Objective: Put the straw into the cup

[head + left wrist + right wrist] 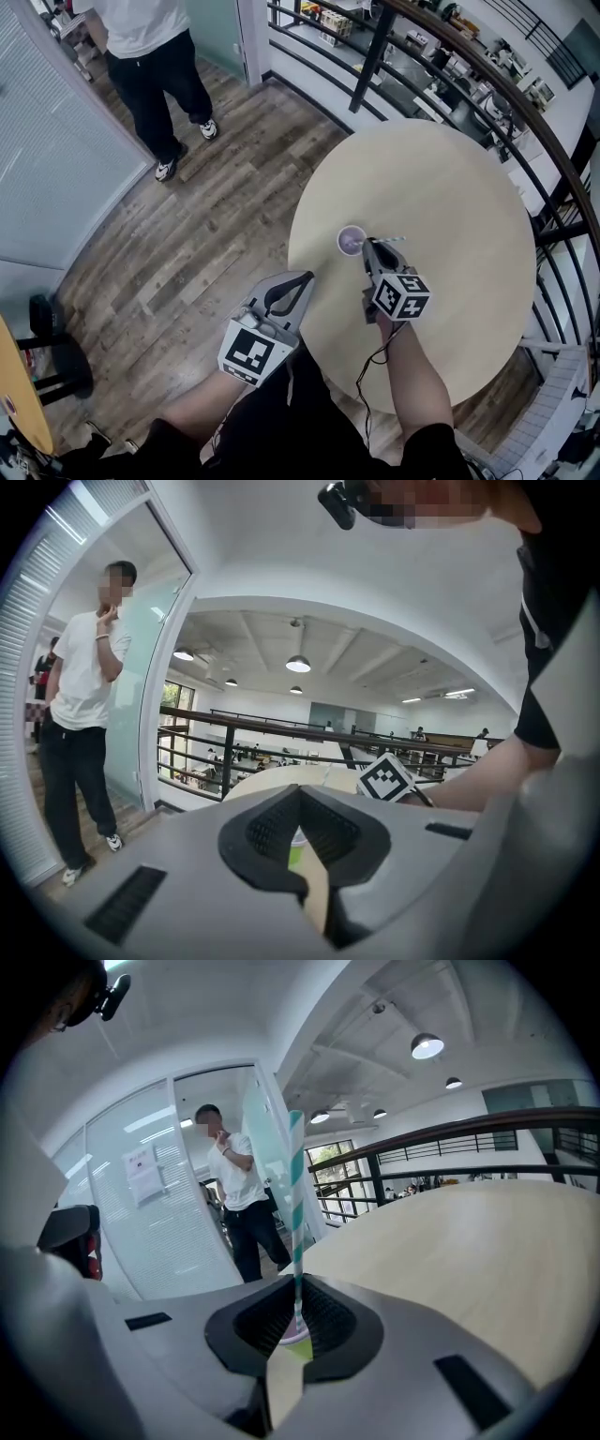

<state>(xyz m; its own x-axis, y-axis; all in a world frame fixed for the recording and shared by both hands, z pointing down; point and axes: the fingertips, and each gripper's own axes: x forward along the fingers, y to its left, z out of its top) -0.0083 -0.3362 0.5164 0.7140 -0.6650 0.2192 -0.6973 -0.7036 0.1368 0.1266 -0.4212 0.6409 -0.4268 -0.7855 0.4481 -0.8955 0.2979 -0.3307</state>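
While the right gripper [375, 251] is reaching over the round beige wooden tabletop [450, 187] in the middle of the head view, its jaws are pressing together on a thin teal-and-white striped straw [392, 240]. From above, the straw is running sideways across the gripper's tips, and its left end is lying at the right rim of a small round cup with a lilac inside [351, 241]. Whether that end is inside the cup cannot be told. The cup is standing upright on the tabletop, towards the left edge.

In the right gripper view, the straw [296, 1204] is rising upright out of the closed jaws of the right gripper [298, 1283] at the centre of the frame. The cup [296, 1340], pinkish on top and green on its side, is showing just below the straw through the gap behind the pads.

Lower left of the cup in the head view, the left gripper [302, 281] is hanging at the tabletop's edge, apart from cup and straw. In the left gripper view, the jaws of the left gripper [300, 791] are meeting at their tips with nothing between them, and a sliver of the green cup [296, 855] is showing beyond them.

A person in a white shirt and black trousers [155, 56] is standing on the brown plank floor [216, 234] at the upper left.
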